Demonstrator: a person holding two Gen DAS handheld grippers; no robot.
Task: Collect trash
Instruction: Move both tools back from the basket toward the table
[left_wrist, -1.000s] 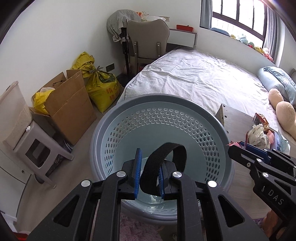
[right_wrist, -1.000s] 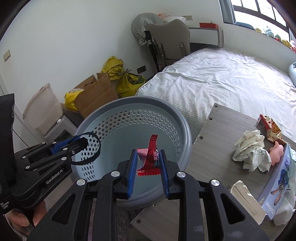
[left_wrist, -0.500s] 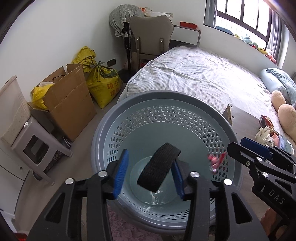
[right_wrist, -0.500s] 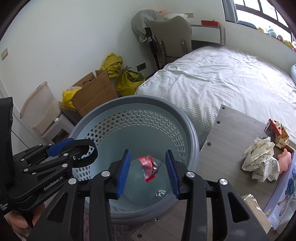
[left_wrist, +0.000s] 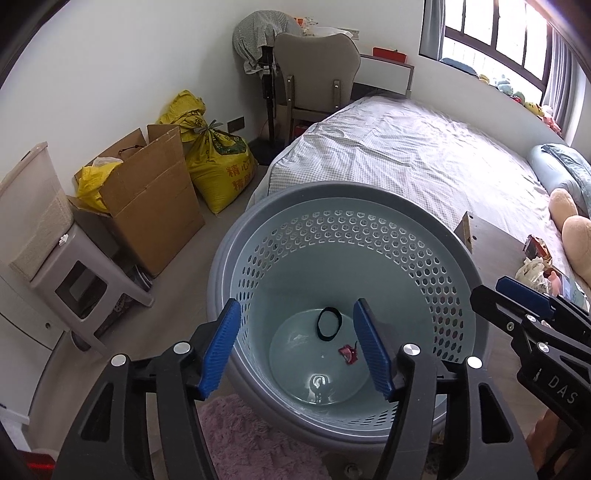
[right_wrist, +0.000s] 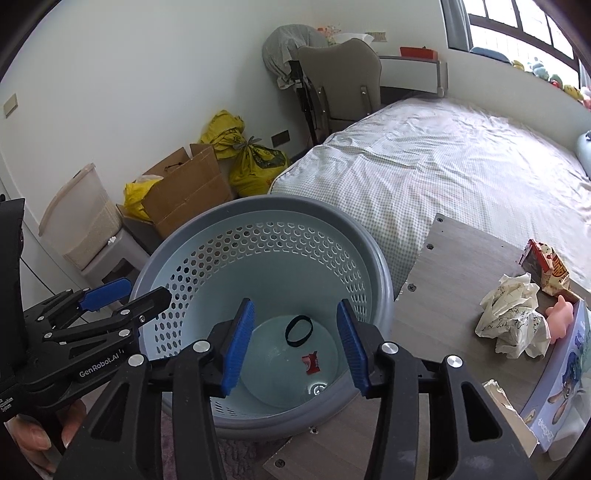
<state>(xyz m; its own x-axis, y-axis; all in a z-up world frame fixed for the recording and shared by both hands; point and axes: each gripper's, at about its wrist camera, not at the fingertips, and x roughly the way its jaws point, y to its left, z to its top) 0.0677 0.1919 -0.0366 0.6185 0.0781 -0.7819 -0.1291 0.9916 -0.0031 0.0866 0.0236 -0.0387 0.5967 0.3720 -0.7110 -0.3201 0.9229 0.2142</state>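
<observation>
A grey perforated basket (left_wrist: 221, 266) (right_wrist: 384, 280) stands on the floor beside a wooden table (right_wrist: 454, 258). A black band (left_wrist: 328, 326) (right_wrist: 298, 331) and a red wrapper (left_wrist: 348, 353) (right_wrist: 311, 362) lie on its bottom. My left gripper (left_wrist: 297, 349) (right_wrist: 122, 291) is open and empty above the basket. My right gripper (right_wrist: 293, 345) (left_wrist: 513, 295) is open and empty above the basket too. Crumpled paper (right_wrist: 513, 319) (left_wrist: 530, 267), a red snack packet (right_wrist: 546, 267) (left_wrist: 537, 247) and a pink toy (right_wrist: 561, 315) lie on the table.
A bed (left_wrist: 406, 155) lies behind the basket. A cardboard box (left_wrist: 147, 199), yellow sacks (left_wrist: 218, 166), a grey stool (left_wrist: 74, 273) and a chair (left_wrist: 317, 74) line the wall. A blue printed box (right_wrist: 565, 384) sits at the table's right edge. A pink rug (left_wrist: 251, 439) lies below.
Both grippers opened. The black band fell from the left one and the red wrapper from the right one; both now lie on the basket's bottom.
</observation>
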